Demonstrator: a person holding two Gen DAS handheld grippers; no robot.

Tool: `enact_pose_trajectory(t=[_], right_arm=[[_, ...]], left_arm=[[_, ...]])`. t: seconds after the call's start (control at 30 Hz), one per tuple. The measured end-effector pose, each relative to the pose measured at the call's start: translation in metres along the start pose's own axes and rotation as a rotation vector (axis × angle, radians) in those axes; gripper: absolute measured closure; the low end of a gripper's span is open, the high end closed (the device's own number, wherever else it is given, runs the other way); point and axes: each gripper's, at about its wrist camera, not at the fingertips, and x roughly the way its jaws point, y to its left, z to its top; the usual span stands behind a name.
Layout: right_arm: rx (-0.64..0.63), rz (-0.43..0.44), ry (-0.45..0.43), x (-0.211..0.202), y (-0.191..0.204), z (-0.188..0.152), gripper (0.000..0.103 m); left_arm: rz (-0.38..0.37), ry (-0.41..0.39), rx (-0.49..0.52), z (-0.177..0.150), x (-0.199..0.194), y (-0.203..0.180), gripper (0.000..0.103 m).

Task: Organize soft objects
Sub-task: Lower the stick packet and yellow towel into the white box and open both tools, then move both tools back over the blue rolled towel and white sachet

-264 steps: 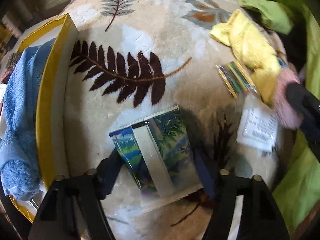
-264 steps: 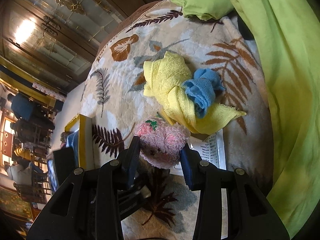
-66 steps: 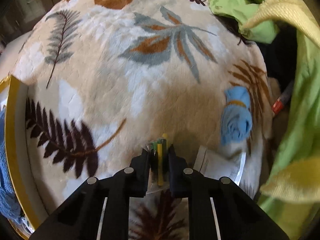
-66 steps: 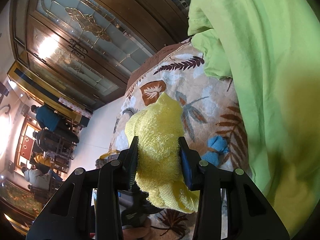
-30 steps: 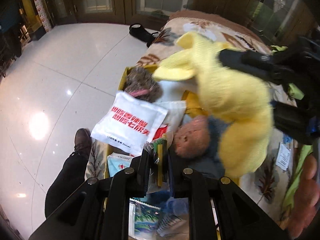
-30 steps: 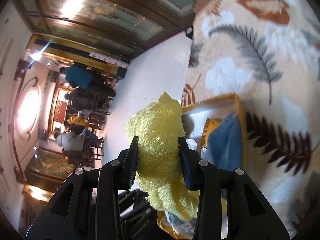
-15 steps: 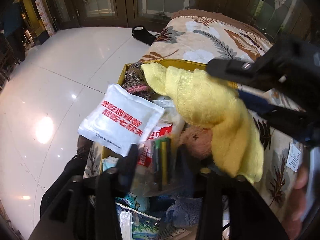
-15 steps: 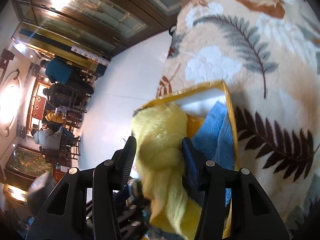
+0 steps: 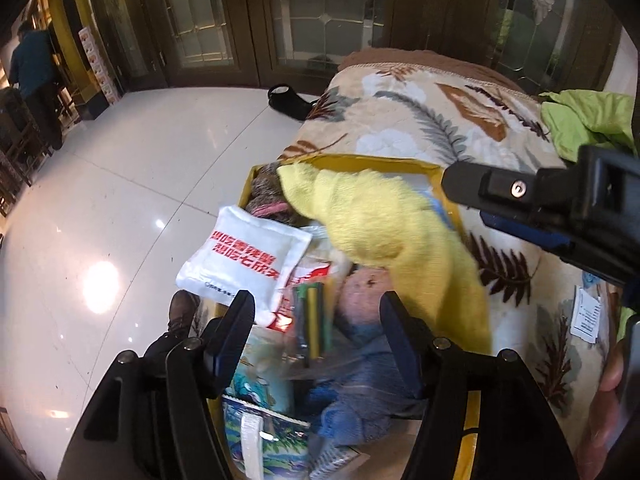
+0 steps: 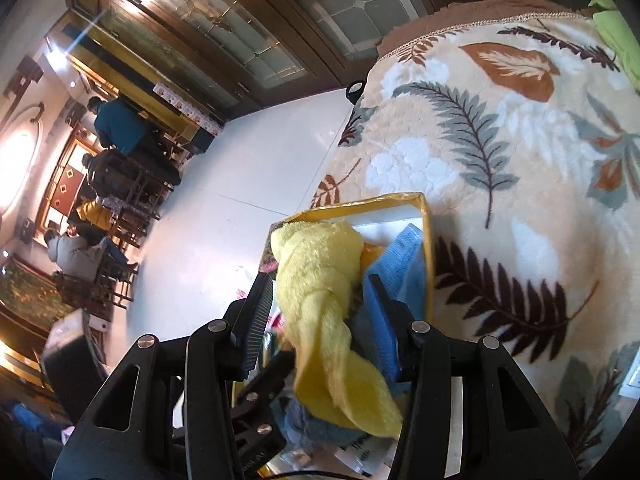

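Since a second ago, both tongs have let go: left tongs (image 9: 316,318), jaws just widened, hang released over the packet of pens (image 9: 310,320) lying in the yellow box (image 9: 436,170); at 2 o'clock, right tongs (image 10: 320,312) stand loose around the yellow towel (image 10: 320,280), draped across the box.

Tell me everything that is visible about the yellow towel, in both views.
The yellow towel is a fluffy terry cloth, twisted into a loose roll. It lies slanting across the top of the yellow box, over a blue towel and a pink plush toy. One end reaches the far rim. It runs between the pads of the right tongs, which stand apart and no longer squeeze it.
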Motion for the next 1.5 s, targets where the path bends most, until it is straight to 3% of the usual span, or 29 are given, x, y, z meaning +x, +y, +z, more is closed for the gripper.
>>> enact_pose_trajectory(t=[0.27,0.63,1.13,1.5], right_arm=[[-0.001,-0.042,-0.038,-0.026,-0.015,-0.008,0.055],[0.056,-0.135,-0.088,-0.072,-0.067,-0.023,0.055],[0.246,-0.279,-0.182,-0.158,-0.163,-0.028,0.056],[0.299,-0.365,-0.280,-0.239,-0.203,-0.029,0.056]], left_arm=[[-0.012,-0.053,0.053,-0.001,-0.019,-0.032,0.038],[-0.058,-0.072,0.150,0.000,-0.027,-0.090,0.038],[-0.163,0.003,0.250,-0.010,-0.009,-0.170,0.038],[-0.215,0.074,0.271,-0.014,0.011,-0.205,0.038]])
